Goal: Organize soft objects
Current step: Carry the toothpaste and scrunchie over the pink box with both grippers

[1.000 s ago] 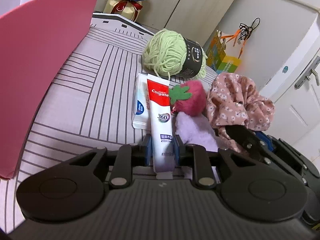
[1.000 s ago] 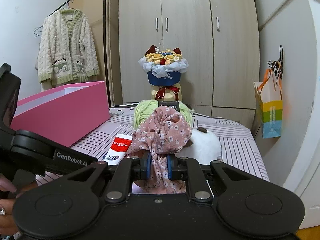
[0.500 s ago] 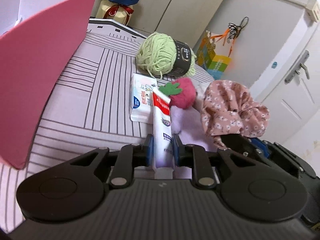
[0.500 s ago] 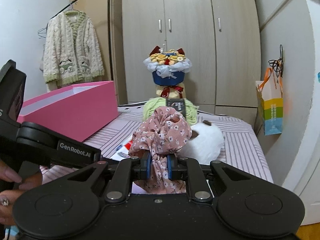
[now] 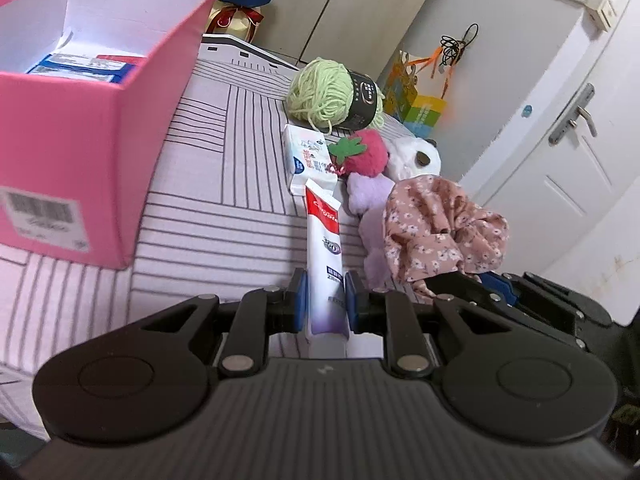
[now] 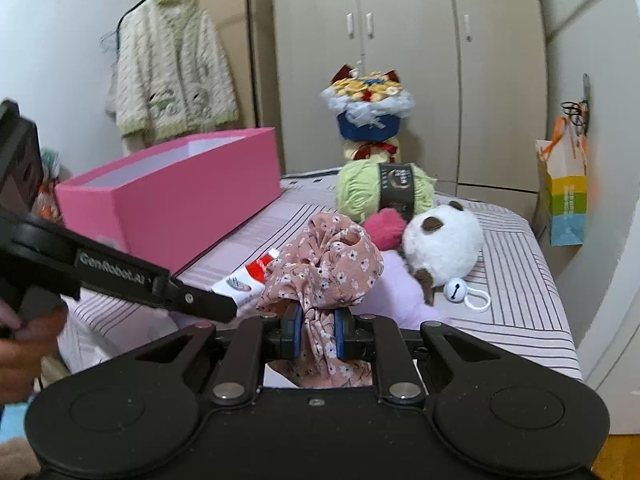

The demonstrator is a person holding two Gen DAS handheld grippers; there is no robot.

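On the striped bedspread (image 5: 224, 216), both grippers are seen loaded. Left gripper (image 5: 325, 300): jaws closed nearly together on the lower end of a toothpaste tube (image 5: 323, 240), tube pointing fwd, cap end hidden behind the body. Right gripper (image 6: 316, 330): jaws pinched on a bunched neck of floral fabric (image 6: 328, 268), rest of the cloth ballooning above the pads, a tail hanging below. Fabric judged v. light, limp, no fixed shape; best held at a gathered wad as now, since a single layer would likely slip out. Tube judged semi-stiff, smooth, prob. slippery; grip across the flat faces near the crimp or mid-body is preferred, squeeze kept modest. Still lying on the bed: green yarn ball (image 6: 384, 192) w/ dark label, pink strawberry plush (image 5: 366, 152), white panda plush (image 6: 442, 244) w/ bell, lilac plush (image 5: 372, 208) partly under the fabric, tissue pack (image 5: 308, 156). Pink box (image 5: 92, 128) stands open on the left, well apart from the pile; blue-and-white packets are seen inside, so it is taken as the likely bin. Surface soft, yielding, so pressed items would sink. Room: wardrobe doors, bouquet, cardigan on a rack, white door, paper bag hung at the wall.
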